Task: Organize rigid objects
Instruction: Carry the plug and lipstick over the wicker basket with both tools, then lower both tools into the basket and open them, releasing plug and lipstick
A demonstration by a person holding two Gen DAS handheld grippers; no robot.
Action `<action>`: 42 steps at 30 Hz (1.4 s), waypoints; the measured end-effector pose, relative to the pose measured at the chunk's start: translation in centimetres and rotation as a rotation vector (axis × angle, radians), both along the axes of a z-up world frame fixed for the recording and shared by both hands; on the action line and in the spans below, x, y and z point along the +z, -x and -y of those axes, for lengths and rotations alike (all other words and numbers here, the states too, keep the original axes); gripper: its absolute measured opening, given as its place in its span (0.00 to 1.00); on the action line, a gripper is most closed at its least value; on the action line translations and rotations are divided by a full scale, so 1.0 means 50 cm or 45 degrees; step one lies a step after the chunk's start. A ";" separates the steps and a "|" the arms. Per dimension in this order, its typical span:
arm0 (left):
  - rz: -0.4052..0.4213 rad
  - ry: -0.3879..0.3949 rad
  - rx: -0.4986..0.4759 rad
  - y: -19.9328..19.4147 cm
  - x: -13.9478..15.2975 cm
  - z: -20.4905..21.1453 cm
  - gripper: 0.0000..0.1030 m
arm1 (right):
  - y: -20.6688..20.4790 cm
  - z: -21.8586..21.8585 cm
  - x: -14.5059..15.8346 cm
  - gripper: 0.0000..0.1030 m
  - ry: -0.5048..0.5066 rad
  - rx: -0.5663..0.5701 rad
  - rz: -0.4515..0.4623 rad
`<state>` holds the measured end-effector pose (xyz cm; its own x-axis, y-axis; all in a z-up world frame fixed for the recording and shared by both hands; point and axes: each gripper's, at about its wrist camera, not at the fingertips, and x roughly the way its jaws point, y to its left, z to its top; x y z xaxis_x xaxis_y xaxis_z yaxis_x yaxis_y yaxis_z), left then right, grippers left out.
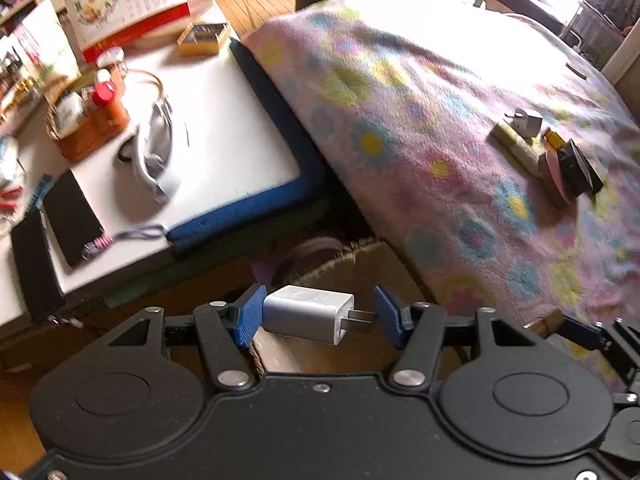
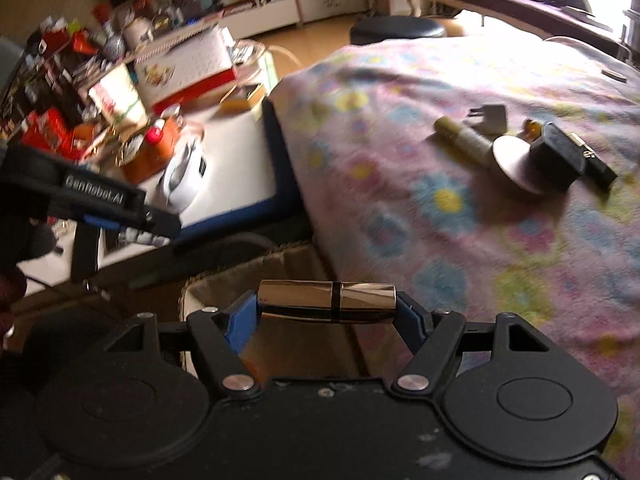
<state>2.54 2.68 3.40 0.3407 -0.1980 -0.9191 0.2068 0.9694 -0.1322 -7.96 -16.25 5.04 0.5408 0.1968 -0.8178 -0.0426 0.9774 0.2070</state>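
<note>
My left gripper (image 1: pixel 318 316) holds a white USB charger plug (image 1: pixel 308 314) crosswise, its prongs pointing at the right blue pad; it hangs over a cardboard box (image 1: pixel 360 272). My right gripper (image 2: pixel 327 306) is shut on a shiny bronze cylinder with a black band (image 2: pixel 327 301), held end to end over the same box (image 2: pixel 260 276). On the flowered blanket (image 1: pixel 420 92) lies a small group: a grey plug (image 1: pixel 528 122), a gold tube (image 1: pixel 516 148), a pink disc (image 1: pixel 554 176) and a black box (image 1: pixel 578 168). The group also shows in the right wrist view (image 2: pixel 516 160).
A low white table with a blue edge (image 1: pixel 224 92) stands left of the blanket, carrying two black phones (image 1: pixel 72 216), a grey pouch (image 1: pixel 158 148), an orange basket (image 1: pixel 88 120) and a calendar (image 1: pixel 128 4). The left gripper's body (image 2: pixel 92 200) shows at the left of the right view.
</note>
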 end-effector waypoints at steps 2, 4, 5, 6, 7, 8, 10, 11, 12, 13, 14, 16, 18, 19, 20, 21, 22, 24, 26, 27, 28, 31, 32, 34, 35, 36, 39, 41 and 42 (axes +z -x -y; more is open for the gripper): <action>-0.028 0.009 -0.016 0.008 -0.013 0.000 0.54 | -0.004 -0.016 -0.008 0.69 0.006 0.020 -0.029; -0.043 0.016 -0.038 0.021 -0.021 0.001 0.54 | -0.005 -0.019 -0.017 0.69 0.004 0.032 -0.058; -0.044 0.013 -0.051 0.028 -0.024 0.003 0.54 | 0.000 -0.015 -0.019 0.69 0.004 0.037 -0.069; -0.038 -0.004 -0.066 0.036 -0.027 0.008 0.54 | -0.003 -0.019 -0.025 0.69 0.006 0.043 -0.082; -0.030 -0.025 -0.077 0.040 -0.028 0.012 0.54 | -0.006 -0.021 -0.030 0.69 0.008 0.044 -0.091; -0.018 -0.046 -0.083 0.043 -0.028 0.016 0.54 | -0.008 -0.021 -0.035 0.69 0.008 0.043 -0.098; -0.001 -0.080 -0.085 0.047 -0.028 0.022 0.54 | -0.013 -0.017 -0.040 0.69 0.002 0.041 -0.113; -0.002 -0.086 -0.082 0.046 -0.028 0.025 0.54 | -0.014 -0.015 -0.042 0.69 -0.001 0.038 -0.118; -0.006 -0.086 -0.080 0.045 -0.029 0.025 0.54 | -0.014 -0.012 -0.043 0.69 -0.006 0.035 -0.121; -0.012 -0.087 -0.075 0.043 -0.030 0.026 0.54 | -0.013 -0.009 -0.045 0.69 -0.010 0.033 -0.125; -0.017 -0.088 -0.070 0.042 -0.031 0.027 0.54 | -0.014 -0.006 -0.047 0.69 -0.012 0.031 -0.128; -0.026 -0.095 -0.059 0.040 -0.034 0.027 0.54 | -0.013 0.000 -0.052 0.69 -0.014 0.024 -0.138; -0.036 -0.103 -0.050 0.038 -0.038 0.028 0.54 | -0.014 0.006 -0.059 0.69 -0.017 0.013 -0.151; -0.044 -0.107 -0.046 0.037 -0.040 0.029 0.54 | -0.014 0.009 -0.061 0.69 -0.020 0.007 -0.157; -0.050 -0.109 -0.045 0.036 -0.042 0.030 0.54 | -0.015 0.011 -0.064 0.69 -0.022 0.002 -0.162; -0.058 -0.112 -0.045 0.036 -0.044 0.030 0.54 | -0.016 0.013 -0.066 0.69 -0.024 -0.002 -0.167; -0.065 -0.113 -0.045 0.035 -0.046 0.032 0.54 | -0.017 0.015 -0.068 0.69 -0.026 -0.006 -0.170; -0.073 -0.120 -0.047 0.035 -0.049 0.034 0.54 | -0.019 0.017 -0.071 0.69 -0.033 -0.009 -0.174; -0.077 -0.128 -0.051 0.036 -0.051 0.037 0.54 | -0.021 0.017 -0.073 0.69 -0.039 -0.010 -0.177; -0.078 -0.132 -0.052 0.036 -0.052 0.038 0.54 | -0.022 0.016 -0.074 0.69 -0.041 -0.011 -0.177; -0.080 -0.136 -0.053 0.036 -0.053 0.039 0.54 | -0.023 0.015 -0.074 0.69 -0.043 -0.010 -0.178; -0.089 -0.139 -0.051 0.035 -0.055 0.039 0.54 | -0.026 0.011 -0.076 0.69 -0.042 -0.007 -0.181; -0.092 -0.138 -0.049 0.035 -0.056 0.040 0.54 | -0.027 0.009 -0.076 0.69 -0.040 -0.003 -0.182; -0.096 -0.135 -0.044 0.033 -0.056 0.039 0.54 | -0.027 0.006 -0.077 0.69 -0.039 0.004 -0.184; -0.097 -0.134 -0.042 0.033 -0.057 0.038 0.54 | -0.028 0.004 -0.077 0.69 -0.038 0.006 -0.185; -0.097 -0.134 -0.040 0.032 -0.057 0.038 0.54 | -0.028 0.003 -0.078 0.69 -0.037 0.009 -0.187; -0.102 -0.131 -0.033 0.032 -0.058 0.036 0.54 | -0.028 0.000 -0.081 0.69 -0.035 0.016 -0.194; -0.108 -0.129 -0.027 0.031 -0.059 0.034 0.54 | -0.029 -0.003 -0.081 0.69 -0.035 0.023 -0.198; -0.112 -0.127 -0.023 0.030 -0.059 0.032 0.54 | -0.029 -0.005 -0.082 0.69 -0.035 0.025 -0.199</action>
<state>1.03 1.05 0.44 0.2552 -0.1095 -0.9607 0.2163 0.9749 -0.0537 -6.53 -15.99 0.95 0.4034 0.2292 -0.8858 -0.0267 0.9707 0.2389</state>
